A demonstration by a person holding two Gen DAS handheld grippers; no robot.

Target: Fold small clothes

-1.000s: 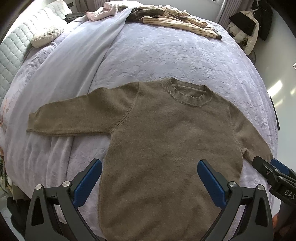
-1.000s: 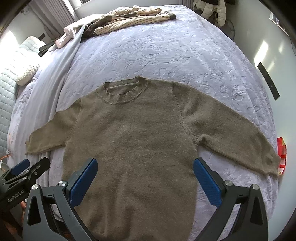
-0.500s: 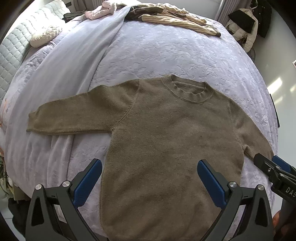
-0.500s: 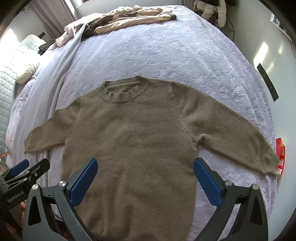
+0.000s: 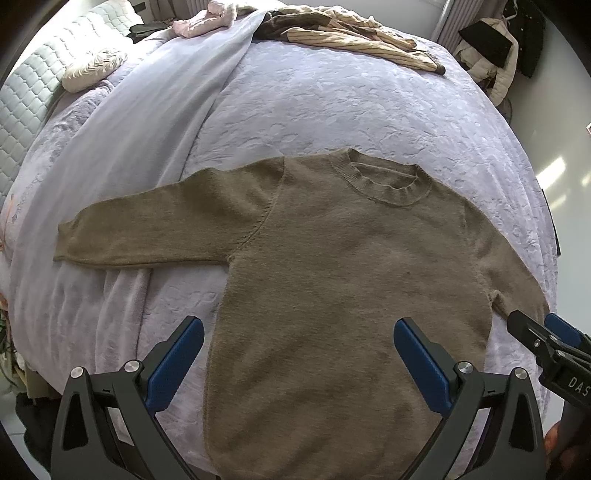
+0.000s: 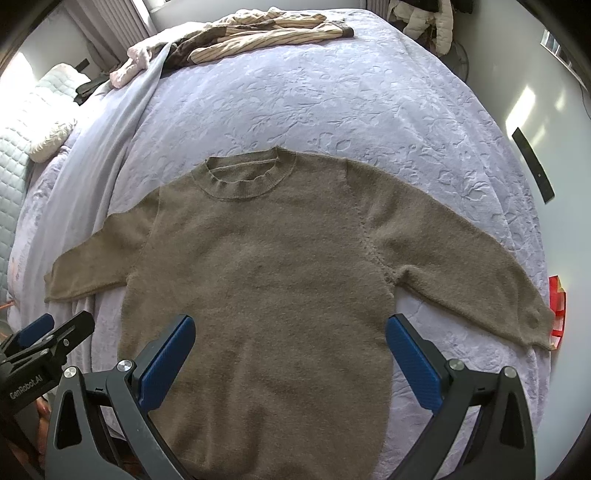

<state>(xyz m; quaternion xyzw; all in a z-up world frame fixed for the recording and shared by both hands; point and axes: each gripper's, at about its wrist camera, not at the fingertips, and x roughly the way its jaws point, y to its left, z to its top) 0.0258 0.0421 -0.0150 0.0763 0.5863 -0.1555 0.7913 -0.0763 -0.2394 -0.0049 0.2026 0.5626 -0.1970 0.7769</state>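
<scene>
An olive-brown knitted sweater (image 5: 332, 288) lies flat, front up, on the bed (image 5: 332, 110), which is covered by a lavender bedspread with an embossed floral pattern. Taking the sweater as the landmark: its ribbed round collar (image 6: 243, 177) points toward the far side of the bed, its hem toward the cameras, and both sleeves are spread out to the sides, each angled slightly toward the hem.

The left tongs (image 5: 298, 354) hover over the lower part of the sweater, blue pads spread wide with nothing between them; one pad sits over the bedspread just beside the sweater's left edge, the other over its body. The right tongs (image 6: 290, 350) hover likewise over the lower body, spread wide and empty, with the sweater's body spanning the gap between the pads. In each wrist view the other tool shows at the frame's edge, beside the nearest sleeve cuff.

Beyond the collar, at the far edge of the bed, lies a heap of striped beige and brown clothes (image 5: 351, 33) with a pink garment (image 5: 205, 20) beside it. A smooth pale-blue sheet (image 5: 147, 122) runs along the bed past the left sleeve, and farther out on that side rests a cream pillow (image 5: 92, 68).
</scene>
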